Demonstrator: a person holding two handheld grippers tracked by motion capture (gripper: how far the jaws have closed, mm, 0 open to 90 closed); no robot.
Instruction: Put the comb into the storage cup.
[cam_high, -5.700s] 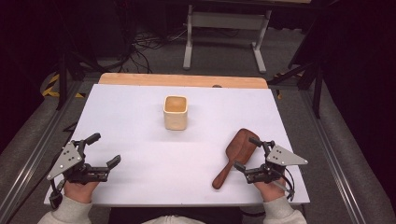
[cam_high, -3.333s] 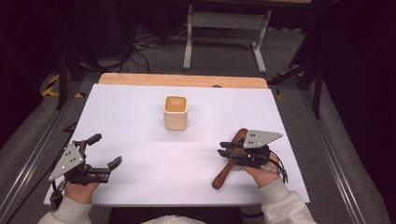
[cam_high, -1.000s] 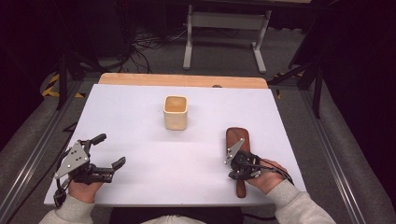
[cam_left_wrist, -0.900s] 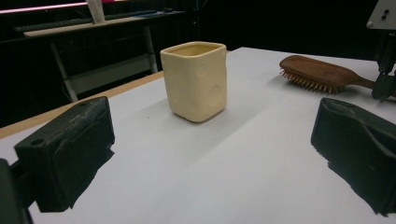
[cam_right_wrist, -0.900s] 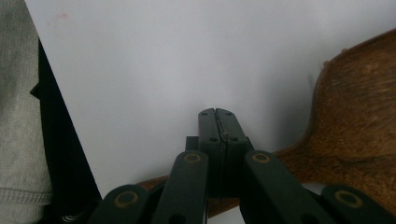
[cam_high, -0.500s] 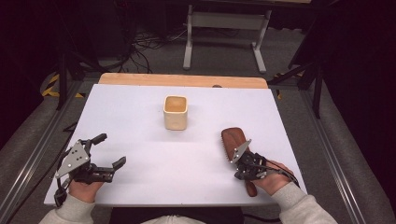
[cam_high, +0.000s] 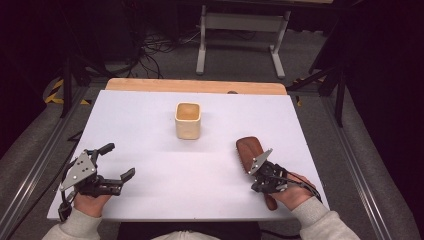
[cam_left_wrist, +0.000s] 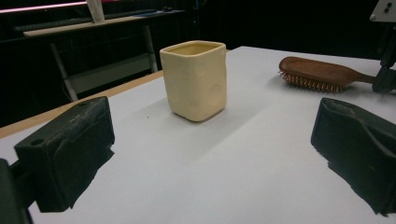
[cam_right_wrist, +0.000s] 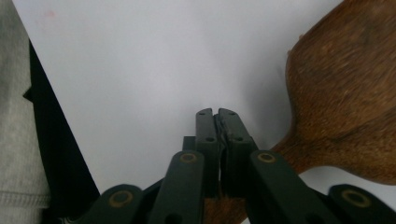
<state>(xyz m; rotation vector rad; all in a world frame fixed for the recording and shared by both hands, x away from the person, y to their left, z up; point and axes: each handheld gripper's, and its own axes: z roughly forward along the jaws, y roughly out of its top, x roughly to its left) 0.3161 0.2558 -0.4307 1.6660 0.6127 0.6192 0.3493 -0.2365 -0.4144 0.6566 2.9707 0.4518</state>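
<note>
A brown wooden hairbrush (cam_high: 247, 150) lies bristles down on the white table (cam_high: 150, 105), at the right front. My right gripper (cam_high: 260, 182) is shut on its handle, just behind the head. In the right gripper view the jaws (cam_right_wrist: 217, 114) stand almost together, having just eased open a trifle, with the brush head (cam_right_wrist: 345, 107) at the right. A cream square cup (cam_high: 188, 120) stands upright mid-table. My left gripper (cam_high: 117, 161) rests open at the left front, holding nothing. Its own view looks past wide-apart jaws at the cup (cam_left_wrist: 196, 79) and the brush (cam_left_wrist: 317, 72).
A bare wooden strip (cam_high: 195, 86) runs along the table's far edge. Beyond it are a dark floor, cables and a metal stand (cam_high: 240, 30). Metal rails (cam_high: 40, 165) flank the table on both sides.
The right gripper has swung the brush a little: its handle end has moved right and the head tipped slightly left. The left gripper has kept still.
</note>
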